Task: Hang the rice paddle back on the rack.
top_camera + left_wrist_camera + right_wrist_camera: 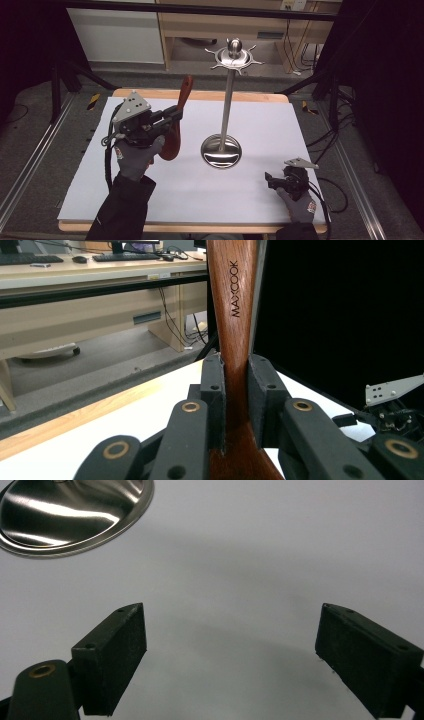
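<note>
The left gripper (pixel 172 116) is clamping a wooden spatula (pixel 176 131) by its handle, lifted clear of the white table cover (pixel 150 200). In the left gripper view the jaws are pressing on both sides of the reddish-brown handle (pixel 234 315), the MAXCOOK lettering running up above them and the wider blade end dropping away below. From the high view, the handle tip is pointing up and away from the gripper, the blade hanging under it close to the person's left hand (pixel 135 157).

Ahead and to the right of that gripper, the steel utensil stand (pixel 226 107) is rising from its round base to a crown of hooks (pixel 235 56) at the top. No other utensil is hanging there.

The right gripper (pixel 270 180) is resting low near the table's front edge, jaws spread wide and holding nothing; its own view looks along the bare cover, with the stand's polished base (pixel 75 512) ahead to the left.

So the step in hand looks like the carry: spatula picked up, not yet hung. The next move probably calls for raising it to hook height and lining the handle end up with one prong. Whether the handle has a hanging hole, I cannot tell. The free gripper may need to steady the stand.
</note>
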Action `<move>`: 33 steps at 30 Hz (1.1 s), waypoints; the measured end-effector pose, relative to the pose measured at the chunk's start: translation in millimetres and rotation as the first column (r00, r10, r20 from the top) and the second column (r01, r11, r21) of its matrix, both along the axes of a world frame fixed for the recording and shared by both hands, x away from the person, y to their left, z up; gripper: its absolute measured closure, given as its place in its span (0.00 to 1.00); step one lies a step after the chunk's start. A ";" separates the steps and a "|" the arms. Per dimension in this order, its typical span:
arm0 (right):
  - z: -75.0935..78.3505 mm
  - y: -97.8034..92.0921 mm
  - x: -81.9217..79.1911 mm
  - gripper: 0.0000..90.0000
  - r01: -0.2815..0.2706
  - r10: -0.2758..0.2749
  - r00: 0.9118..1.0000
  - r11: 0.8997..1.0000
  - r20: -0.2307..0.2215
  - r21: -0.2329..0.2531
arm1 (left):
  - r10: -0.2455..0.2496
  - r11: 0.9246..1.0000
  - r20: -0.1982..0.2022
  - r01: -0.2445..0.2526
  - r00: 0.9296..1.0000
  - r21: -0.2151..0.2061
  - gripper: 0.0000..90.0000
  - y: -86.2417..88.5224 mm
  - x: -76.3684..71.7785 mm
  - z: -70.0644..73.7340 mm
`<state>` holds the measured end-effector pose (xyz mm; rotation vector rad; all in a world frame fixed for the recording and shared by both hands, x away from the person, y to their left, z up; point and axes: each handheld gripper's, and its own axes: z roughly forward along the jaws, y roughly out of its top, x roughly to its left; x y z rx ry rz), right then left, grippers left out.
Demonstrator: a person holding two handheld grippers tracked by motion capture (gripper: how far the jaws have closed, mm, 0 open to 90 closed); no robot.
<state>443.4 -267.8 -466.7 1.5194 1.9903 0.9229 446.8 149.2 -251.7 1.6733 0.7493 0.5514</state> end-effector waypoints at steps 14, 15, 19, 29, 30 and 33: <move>0.3 -1.1 -0.3 0.15 -0.001 0.001 1.000 1.000 0.000 0.010 | -0.024 1.000 0.029 0.024 0.999 -0.003 0.87 -14.6 5.5 17.0; 0.3 -1.0 -0.3 0.15 0.000 0.000 1.000 1.000 0.000 0.014 | -0.023 1.000 0.032 0.023 0.999 -0.002 0.87 -15.6 5.8 18.0; 0.3 -1.2 -0.3 0.15 0.002 -0.002 1.000 1.000 0.001 0.011 | -0.026 1.000 0.037 0.026 0.999 -0.006 0.87 -18.4 6.6 21.3; 0.4 -1.3 -0.3 0.15 0.003 -0.003 1.000 1.000 0.001 0.012 | -0.035 0.999 0.045 0.036 0.998 -0.005 0.87 -25.8 9.7 29.9; 0.5 -1.4 -0.3 0.15 0.003 -0.003 1.000 1.000 0.002 0.012 | -0.033 0.999 0.046 0.033 0.998 -0.002 0.87 -27.0 10.4 31.0; 0.6 -1.5 -0.4 0.15 0.004 -0.004 1.000 1.000 0.002 0.014 | -0.035 0.999 0.046 0.036 0.998 -0.002 0.87 -29.0 12.2 32.7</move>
